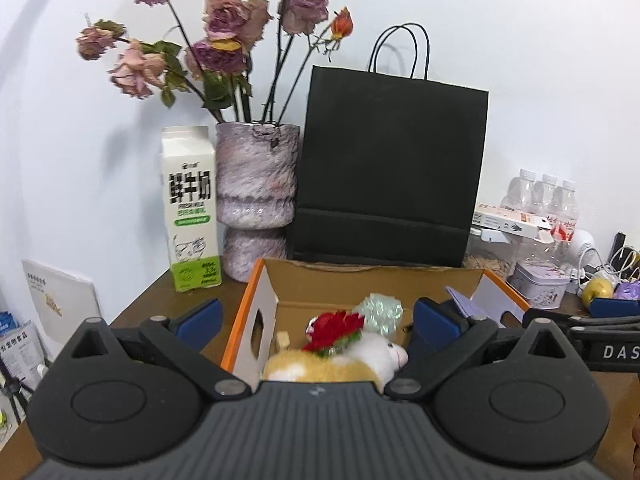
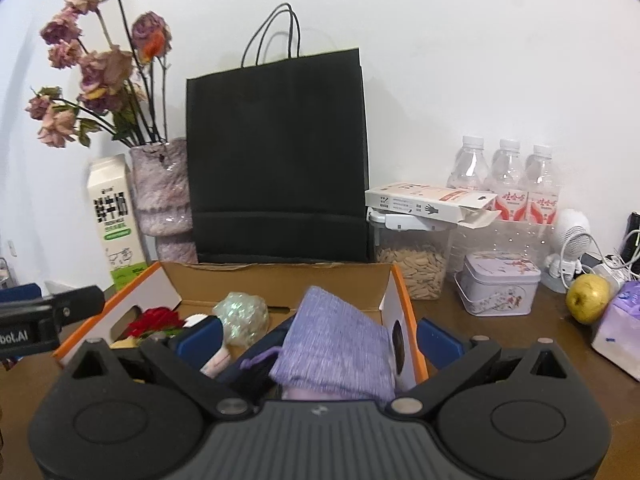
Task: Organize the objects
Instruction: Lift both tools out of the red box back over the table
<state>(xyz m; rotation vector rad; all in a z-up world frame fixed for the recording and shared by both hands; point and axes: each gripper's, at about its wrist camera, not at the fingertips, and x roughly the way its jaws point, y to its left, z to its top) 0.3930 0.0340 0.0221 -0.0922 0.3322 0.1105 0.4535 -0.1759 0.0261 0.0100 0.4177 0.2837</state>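
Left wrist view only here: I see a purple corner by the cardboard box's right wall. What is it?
Observer: A purple drawstring pouch, propped at the right wall of the cardboard box.
Operator: Is the right gripper holding it?
Observer: No. The right gripper is open, with its jaws on either side of the pouch and a gap on each side.
Operator: Are both jaws inside the box?
Observer: No. One of the fingers is outside the right wall; the other is inside.

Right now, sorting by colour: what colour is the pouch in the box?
Lilac purple pouch, clearest in right wrist view.
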